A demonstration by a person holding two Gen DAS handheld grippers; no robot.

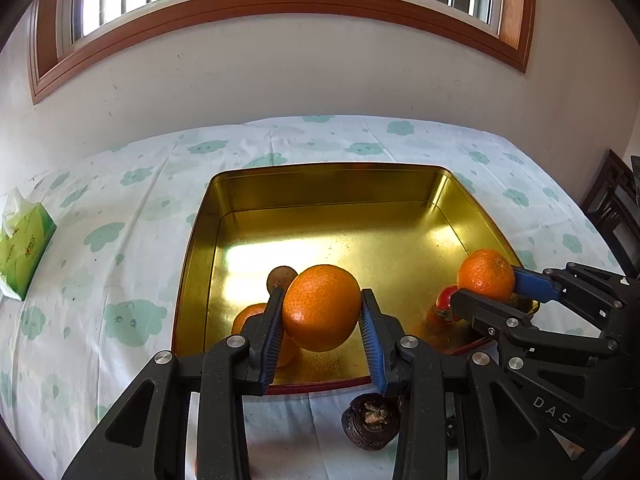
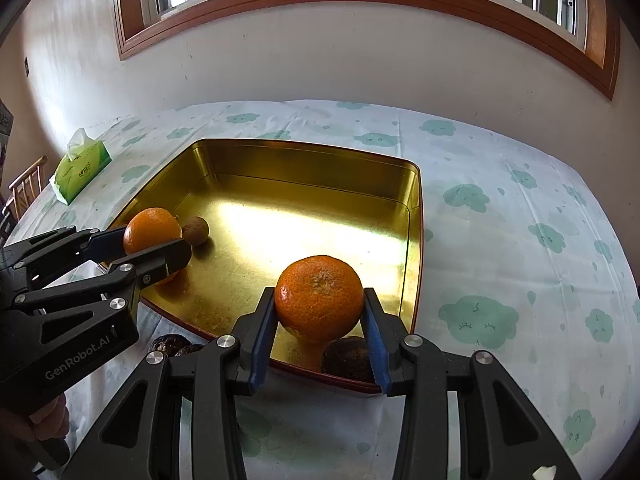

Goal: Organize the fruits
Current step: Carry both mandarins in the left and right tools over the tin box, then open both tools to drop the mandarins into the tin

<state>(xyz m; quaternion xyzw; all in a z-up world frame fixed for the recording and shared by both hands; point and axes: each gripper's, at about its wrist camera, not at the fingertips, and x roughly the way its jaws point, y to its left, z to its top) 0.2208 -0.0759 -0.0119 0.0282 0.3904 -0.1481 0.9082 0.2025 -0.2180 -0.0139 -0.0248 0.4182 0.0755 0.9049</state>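
Observation:
My left gripper (image 1: 322, 314) is shut on an orange (image 1: 320, 300) and holds it above the near left part of the gold tin tray (image 1: 336, 184). My right gripper (image 2: 320, 308) is shut on a second orange (image 2: 318, 292) over the tray's near right corner. Each view also shows the other gripper with its orange: the right gripper (image 1: 486, 286) and the left gripper (image 2: 154, 242). A small brown fruit (image 1: 281, 275) lies on the tray floor behind the left orange. A dark fruit (image 2: 347, 356) sits in the near right corner under the right orange.
A dark wrinkled fruit (image 1: 371, 424) lies on the cloud-print tablecloth (image 1: 120, 240) just in front of the tray. A green tissue pack (image 1: 24, 248) is at the far left. A dark chair (image 1: 616, 208) stands at the right table edge. A wall with a window is behind.

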